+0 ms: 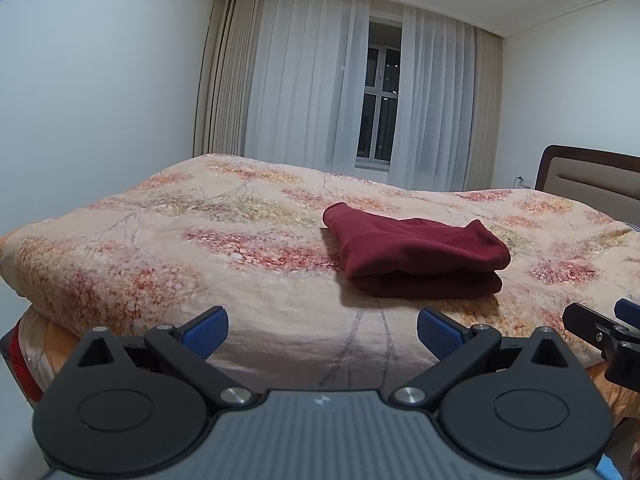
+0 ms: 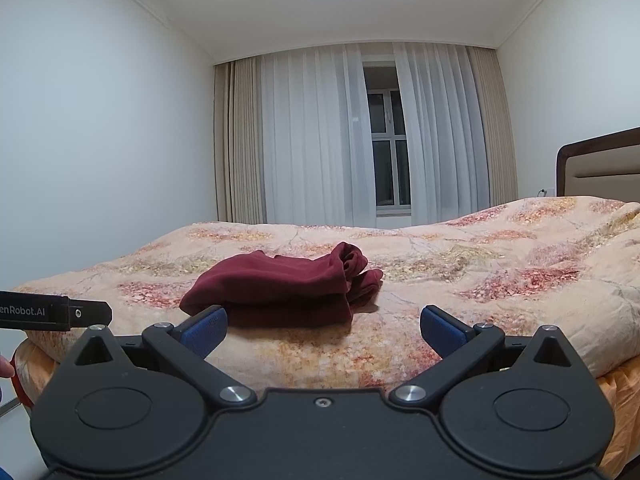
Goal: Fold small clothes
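A dark red garment [image 1: 416,254] lies folded in a small stack on the floral bedspread [image 1: 200,240]. In the right wrist view the garment [image 2: 276,292] sits just beyond the left finger, with bunched ends at its right. My left gripper [image 1: 322,330] is open and empty, held back over the bed's near edge, short of the garment. My right gripper [image 2: 324,332] is open and empty, also at the near edge. The right gripper's finger shows at the right edge of the left wrist view [image 1: 600,332].
The bedspread [image 2: 500,264] covers the whole bed. A brown headboard [image 1: 592,176] stands at the right. Curtains and a window [image 1: 378,100] are behind the bed. White walls rise on both sides.
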Action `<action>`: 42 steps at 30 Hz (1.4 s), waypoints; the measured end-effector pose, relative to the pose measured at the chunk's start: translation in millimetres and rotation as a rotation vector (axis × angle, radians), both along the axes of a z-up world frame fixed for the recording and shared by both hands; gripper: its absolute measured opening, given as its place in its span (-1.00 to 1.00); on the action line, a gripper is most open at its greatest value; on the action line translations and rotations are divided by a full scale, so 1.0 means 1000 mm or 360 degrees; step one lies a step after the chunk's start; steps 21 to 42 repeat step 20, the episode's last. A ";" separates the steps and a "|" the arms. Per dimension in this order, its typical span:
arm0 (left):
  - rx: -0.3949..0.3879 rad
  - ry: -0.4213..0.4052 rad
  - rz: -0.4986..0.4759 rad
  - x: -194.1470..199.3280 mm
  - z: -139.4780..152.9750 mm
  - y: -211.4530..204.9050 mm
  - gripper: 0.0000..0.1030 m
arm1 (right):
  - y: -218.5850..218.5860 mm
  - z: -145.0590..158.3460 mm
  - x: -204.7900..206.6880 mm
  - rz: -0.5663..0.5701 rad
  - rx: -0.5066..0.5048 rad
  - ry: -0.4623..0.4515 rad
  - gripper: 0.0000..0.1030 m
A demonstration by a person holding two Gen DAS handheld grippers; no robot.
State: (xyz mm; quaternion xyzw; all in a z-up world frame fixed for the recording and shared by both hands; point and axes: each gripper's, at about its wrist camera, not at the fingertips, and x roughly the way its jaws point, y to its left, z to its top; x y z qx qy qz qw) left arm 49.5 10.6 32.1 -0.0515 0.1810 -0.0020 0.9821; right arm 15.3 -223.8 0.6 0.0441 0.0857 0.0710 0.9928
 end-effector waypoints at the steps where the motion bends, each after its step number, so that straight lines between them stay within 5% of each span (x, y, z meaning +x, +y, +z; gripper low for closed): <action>1: 0.0000 0.0001 0.0000 0.000 0.000 0.000 0.99 | 0.000 0.000 0.000 0.0000 0.0000 0.0001 0.99; 12: 0.0133 0.0044 0.0067 0.001 -0.007 -0.011 0.99 | -0.001 -0.002 0.001 0.0005 0.0002 0.0018 0.99; 42: 0.0148 0.0052 0.0056 0.002 -0.010 -0.012 0.99 | -0.001 -0.007 0.003 0.0010 0.0008 0.0042 0.99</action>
